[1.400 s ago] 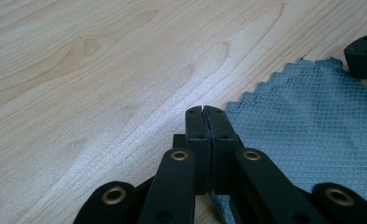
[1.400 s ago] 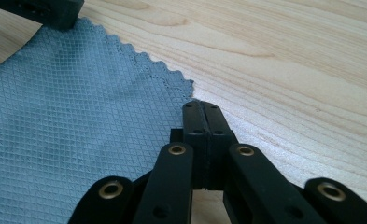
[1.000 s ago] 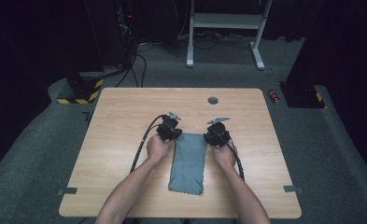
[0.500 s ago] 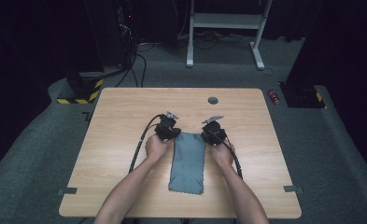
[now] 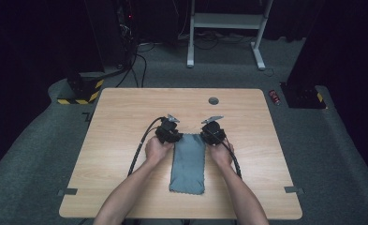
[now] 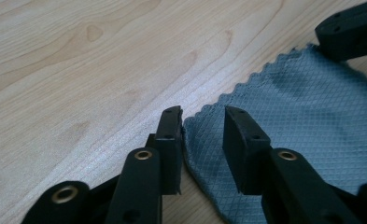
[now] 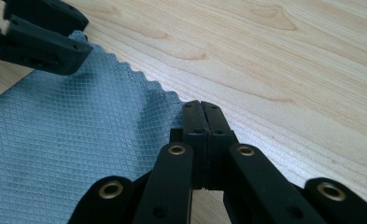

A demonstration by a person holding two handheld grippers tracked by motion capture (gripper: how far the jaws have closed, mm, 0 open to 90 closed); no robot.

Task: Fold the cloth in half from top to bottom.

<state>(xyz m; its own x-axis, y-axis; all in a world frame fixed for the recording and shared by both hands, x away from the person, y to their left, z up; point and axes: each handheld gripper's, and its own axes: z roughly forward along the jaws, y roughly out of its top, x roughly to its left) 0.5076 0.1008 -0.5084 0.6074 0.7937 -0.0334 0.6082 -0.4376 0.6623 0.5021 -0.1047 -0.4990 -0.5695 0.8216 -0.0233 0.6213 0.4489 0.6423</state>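
The left hand-held gripper [image 5: 171,133] is held at the far left corner of the grey cloth [image 5: 188,161]. In the left gripper view, its 2 jaws are spread apart, and the corner of the cloth [image 6: 284,135] lies between them, not yet pinched. The cloth is laid flat on the wooden surface [image 5: 121,140], between the 2 hands. Its long side runs from the far edge toward the person, and the short far edge runs from 1 hand-held gripper to the other. The right hand-held gripper [image 5: 213,132] is held at the far right corner. In the right gripper view its jaws are pressed together, and the cloth [image 7: 74,135] corner seems to be pinched there. The left corner likely needs to be pinched next.
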